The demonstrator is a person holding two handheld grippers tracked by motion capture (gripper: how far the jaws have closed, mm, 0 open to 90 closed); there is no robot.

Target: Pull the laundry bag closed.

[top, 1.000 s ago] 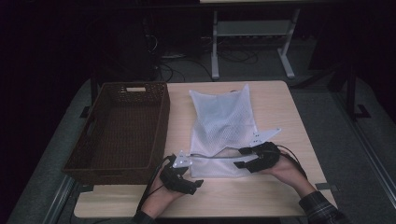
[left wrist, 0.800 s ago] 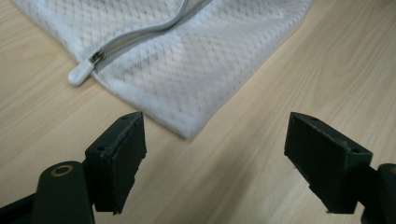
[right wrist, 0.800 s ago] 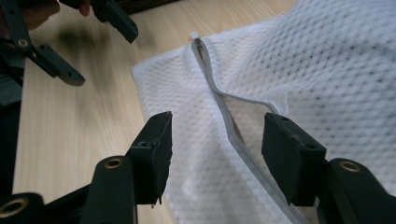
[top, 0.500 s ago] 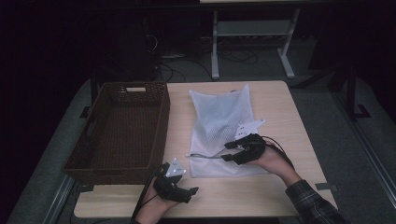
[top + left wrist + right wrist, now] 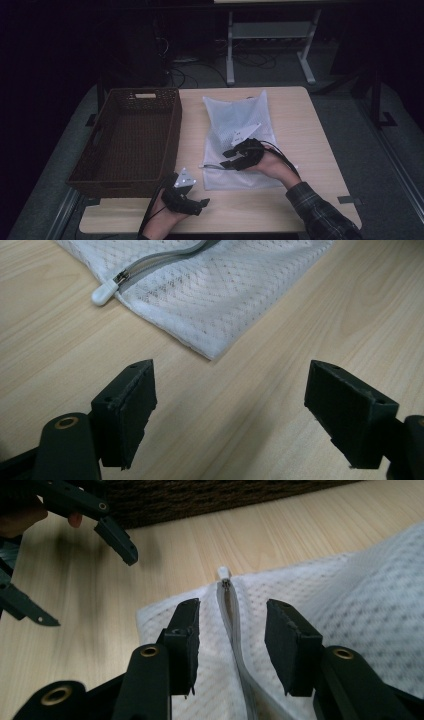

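The step in hand was the approach to the zipper of the white mesh bag (image 5: 239, 142), which lay flat on the desk (image 5: 310, 150) just beside the brown wicker basket (image 5: 127, 137). The right gripper (image 5: 230, 640) hovered over the bag's near edge; its jaws had just been closing and stood partly spread, straddling the grey zipper track (image 5: 232, 625) without pinching it. The white zipper pull (image 5: 224, 573) lay ahead of the jaws, at the bag's corner. The left gripper (image 5: 227, 405) rested near the desk's front edge, jaws spread wide and empty, short of the bag's corner.

The next move probably called for advancing the right jaws onto the pull, with the left gripper pinning the fabric.

Whether the zipper was fully closed could not be determined, and the bag's contents, if any, were not discernible.
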